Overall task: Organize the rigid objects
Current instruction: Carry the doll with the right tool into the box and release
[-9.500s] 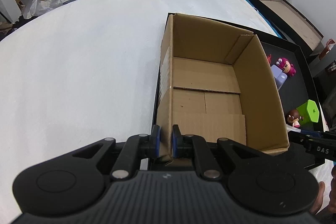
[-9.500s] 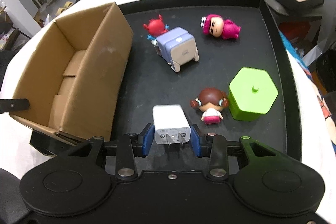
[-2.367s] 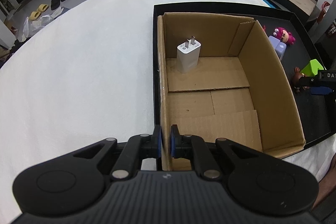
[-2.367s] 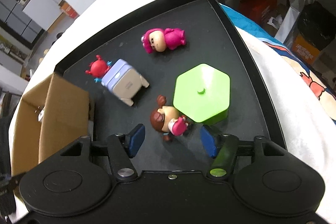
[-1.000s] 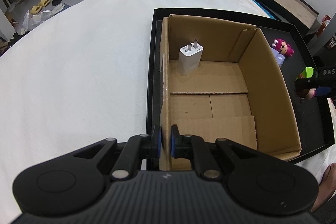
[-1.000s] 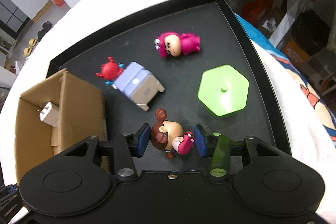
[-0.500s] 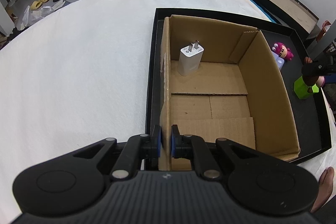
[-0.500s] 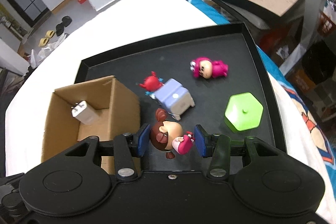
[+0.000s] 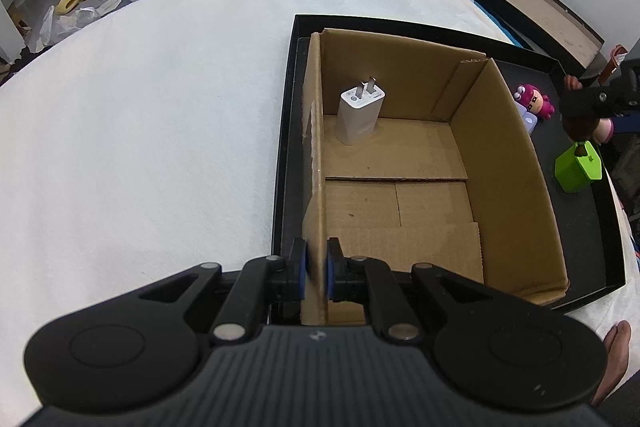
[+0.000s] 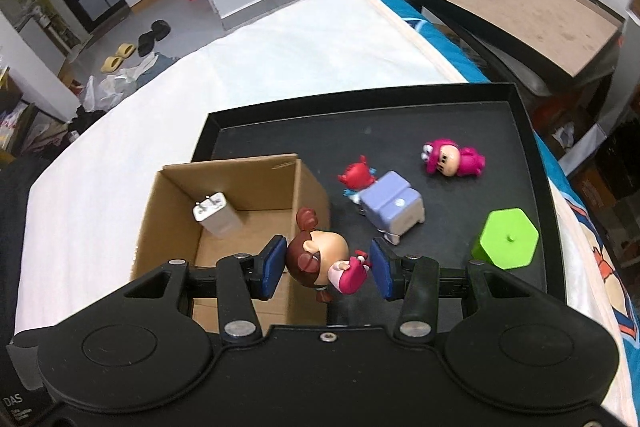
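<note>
My left gripper is shut on the near left wall of the open cardboard box, which stands in a black tray. A white charger stands in the box's far left corner; it also shows in the right wrist view. My right gripper is shut on a brown-haired doll and holds it high above the box's right wall. On the tray lie a pink doll, a red figure, a lilac block and a green hexagonal box.
The tray rests on a white bed cover. A second black-framed tray lies beyond the bed at the right. Shoes and bags lie on the floor far behind.
My right gripper closed on the brown-haired doll, lifted it off the tray and carried it up and left toward the box. The left gripper keeps its hold on the box wall.
</note>
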### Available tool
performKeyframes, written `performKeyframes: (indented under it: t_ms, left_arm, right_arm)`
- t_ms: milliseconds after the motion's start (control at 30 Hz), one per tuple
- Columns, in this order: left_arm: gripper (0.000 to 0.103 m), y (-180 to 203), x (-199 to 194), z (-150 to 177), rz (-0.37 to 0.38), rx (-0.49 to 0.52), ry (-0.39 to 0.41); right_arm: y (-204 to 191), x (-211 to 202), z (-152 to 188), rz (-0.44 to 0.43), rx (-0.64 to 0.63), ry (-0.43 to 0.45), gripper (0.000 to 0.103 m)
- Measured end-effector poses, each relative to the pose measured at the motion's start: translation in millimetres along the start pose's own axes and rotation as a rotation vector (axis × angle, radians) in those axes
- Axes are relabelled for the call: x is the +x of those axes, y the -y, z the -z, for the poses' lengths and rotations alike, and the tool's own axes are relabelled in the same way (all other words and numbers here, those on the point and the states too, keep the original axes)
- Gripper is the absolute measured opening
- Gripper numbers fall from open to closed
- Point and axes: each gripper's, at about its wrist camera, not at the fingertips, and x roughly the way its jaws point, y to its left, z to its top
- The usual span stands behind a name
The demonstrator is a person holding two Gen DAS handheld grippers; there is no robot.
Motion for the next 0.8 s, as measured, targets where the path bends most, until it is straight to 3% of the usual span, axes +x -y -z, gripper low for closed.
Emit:
performKeyframes:
  t_ms: [800]
  left_arm:
    - [0.010,-6.4,-5.2,-3.0,0.025,-0.028,0.000]
  right_arm:
    - [-62.0,20.4,-13.3,-0.047,-0.132,-0.032,0.045]
